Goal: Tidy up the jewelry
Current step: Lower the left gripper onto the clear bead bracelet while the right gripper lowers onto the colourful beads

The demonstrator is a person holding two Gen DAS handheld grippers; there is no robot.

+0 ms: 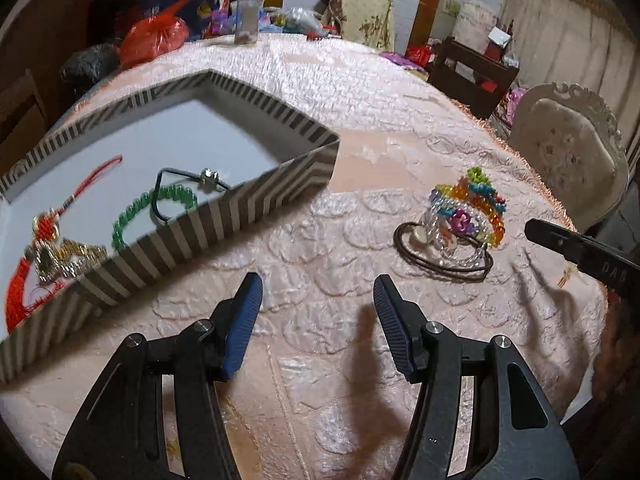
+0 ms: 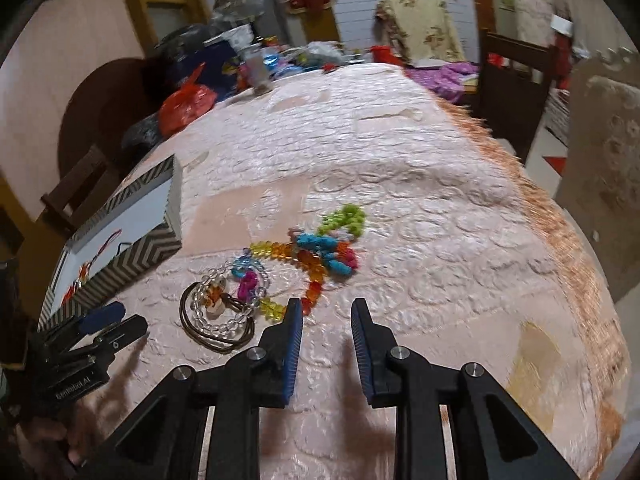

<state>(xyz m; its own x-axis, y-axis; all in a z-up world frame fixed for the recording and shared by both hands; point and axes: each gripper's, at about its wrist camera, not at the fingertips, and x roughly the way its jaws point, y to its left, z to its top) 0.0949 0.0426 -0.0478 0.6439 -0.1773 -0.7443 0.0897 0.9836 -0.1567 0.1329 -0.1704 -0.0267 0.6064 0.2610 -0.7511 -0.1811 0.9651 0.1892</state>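
Note:
A striped box (image 1: 200, 232) sits on the pink tablecloth at the left. Inside it lie a red tassel charm (image 1: 44, 240), a green bead bracelet (image 1: 156, 208) and a dark cord with a silver bead (image 1: 188, 188). A pile of jewelry (image 1: 460, 220) lies on the cloth to its right: coloured bead bracelets, clear beads and a brown cord. My left gripper (image 1: 316, 292) hangs open over bare cloth between box and pile. My right gripper (image 2: 326, 308) stands open with a narrow gap and nothing in it, just right of the pile (image 2: 280, 272). The box (image 2: 136, 264) lies far left.
The table's far end holds a red plastic bag (image 1: 152, 38), a glass jar (image 1: 248, 16) and other clutter. A pale upholstered chair (image 1: 568, 148) stands past the fringed right edge (image 2: 560, 220). A dark wooden chair (image 2: 512, 76) stands behind. Bare cloth lies around the pile.

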